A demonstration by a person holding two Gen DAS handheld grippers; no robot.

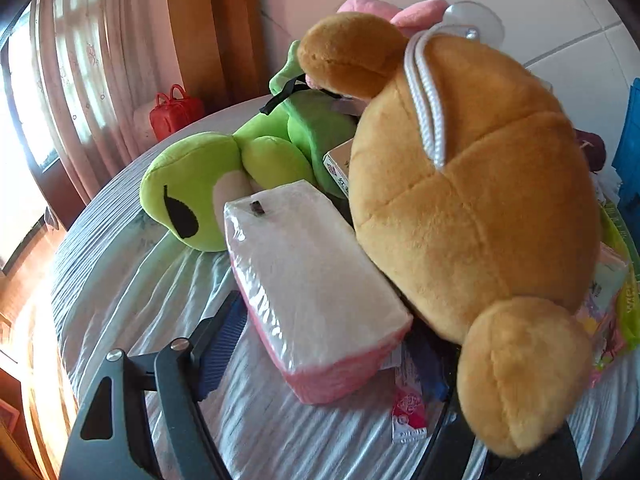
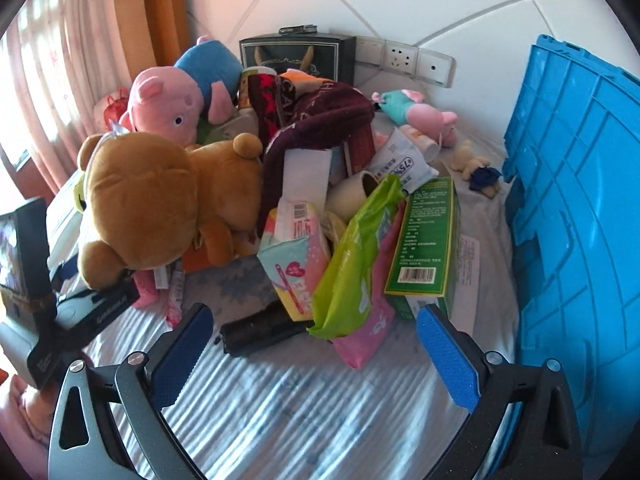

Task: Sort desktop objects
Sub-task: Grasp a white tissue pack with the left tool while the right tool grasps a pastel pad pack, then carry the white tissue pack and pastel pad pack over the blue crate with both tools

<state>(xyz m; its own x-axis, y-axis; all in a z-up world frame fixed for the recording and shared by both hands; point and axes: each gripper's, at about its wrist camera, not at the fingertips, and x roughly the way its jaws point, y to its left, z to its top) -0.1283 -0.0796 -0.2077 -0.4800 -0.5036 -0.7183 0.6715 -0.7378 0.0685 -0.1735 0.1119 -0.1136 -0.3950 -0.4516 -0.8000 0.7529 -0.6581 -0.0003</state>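
The right gripper (image 2: 314,354) has its blue-padded jaws spread wide with nothing clamped; between them lies the pale striped bedsheet (image 2: 288,408), and just ahead rest a black oblong device (image 2: 260,330) and a lime-green plastic pouch (image 2: 352,264) leaning over a pink packet (image 2: 366,340). Beside the pouch stands a green printed cardboard box (image 2: 426,240), and a blue ribbed plastic crate (image 2: 580,220) stands at the right edge.

The left gripper (image 1: 320,344) also stands open, though only its left finger (image 1: 222,340) shows clearly; the right one is hidden behind a tan plush bear (image 1: 472,208). A clear-wrapped pack of white tissues with a pink base (image 1: 316,280) lies between the jaws, with no pad seen pressing it. Behind it lies a lime-green plush frog (image 1: 200,184).

Farther back in the right view the heap holds a pink plush pig (image 2: 164,106), a maroon knitted cloth (image 2: 320,120) and a dark gift bag (image 2: 296,56) against the wall.
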